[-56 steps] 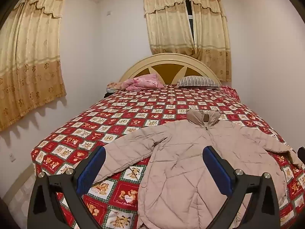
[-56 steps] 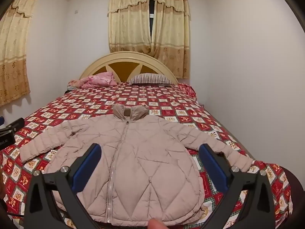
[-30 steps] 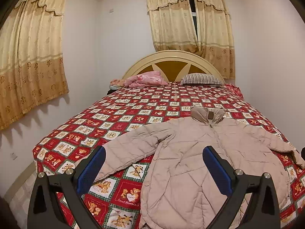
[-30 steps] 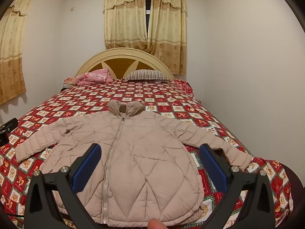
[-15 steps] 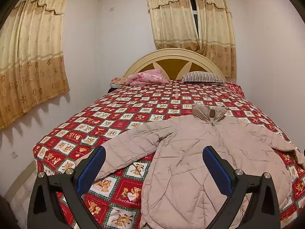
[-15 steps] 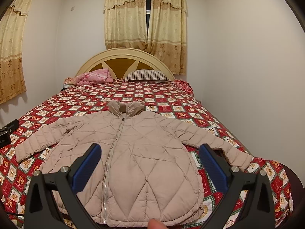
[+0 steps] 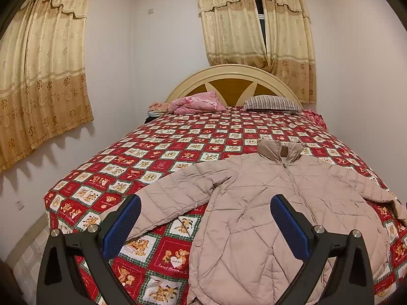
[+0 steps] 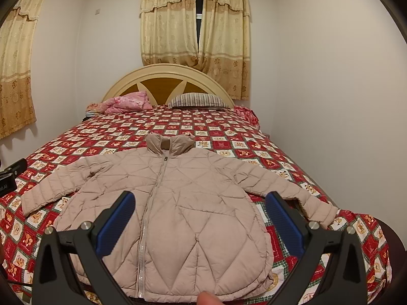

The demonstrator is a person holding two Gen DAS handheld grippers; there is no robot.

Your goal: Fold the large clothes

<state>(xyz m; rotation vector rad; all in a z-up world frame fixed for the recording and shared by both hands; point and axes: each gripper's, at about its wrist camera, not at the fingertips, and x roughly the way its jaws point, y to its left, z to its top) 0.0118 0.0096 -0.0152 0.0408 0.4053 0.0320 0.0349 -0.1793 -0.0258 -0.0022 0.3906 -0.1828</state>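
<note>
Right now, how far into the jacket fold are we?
Done: the jacket lies flat on the bedspread, front up, zipped, both sleeves spread out. In hand: nothing; the left gripper and right gripper hover open above it, gripping no fabric. Left: every fold, sleeves and body.

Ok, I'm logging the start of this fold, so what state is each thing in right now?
jacket: spread flat on the bed, front up, zipped closed, both sleeves out to the sides, not yet folded.
left gripper: open, fingers empty, above the jacket's near edge.
right gripper: open, fingers empty, over the jacket's hem.
window curtains: drawn, a narrow gap at the middle.
bedspread: laid flat across the bed.
</note>
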